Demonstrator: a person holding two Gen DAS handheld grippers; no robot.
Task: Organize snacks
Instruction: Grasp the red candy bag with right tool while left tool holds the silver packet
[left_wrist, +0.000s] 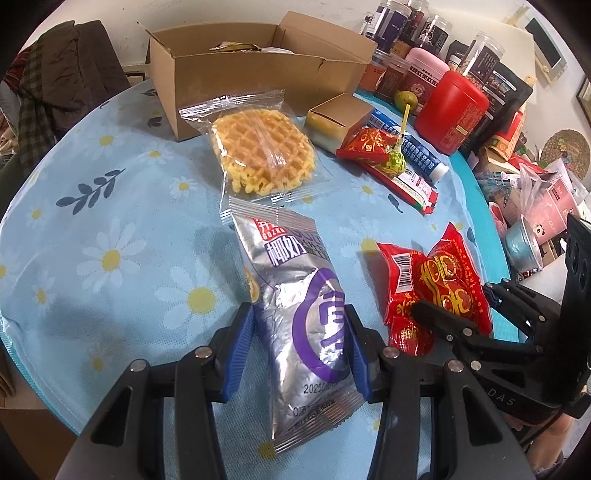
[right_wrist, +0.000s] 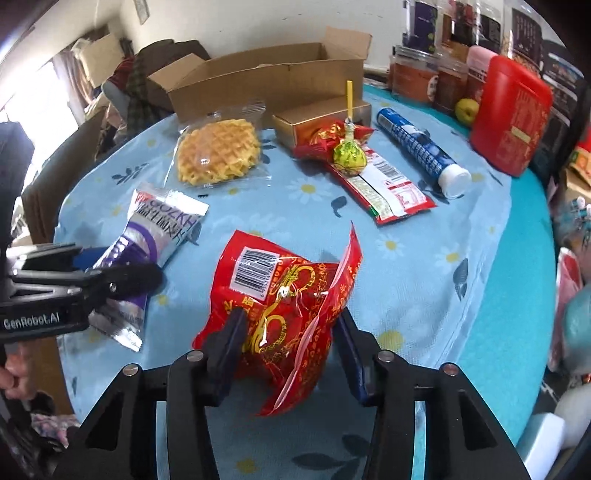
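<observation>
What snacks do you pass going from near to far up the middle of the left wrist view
Silver and purple packet in the left gripper → wrapped waffle → open cardboard box.

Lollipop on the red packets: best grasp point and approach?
Grip the lollipop by its yellow stick, which angles clear toward the small gold box. Come from above, jaws across the stick; the wrapped head is rounded and rests on the long red packet.

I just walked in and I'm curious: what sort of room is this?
Probably a lived-in home: a flowered tablecloth, jars and tins crowded along the wall, and clothes heaped nearby.
</observation>
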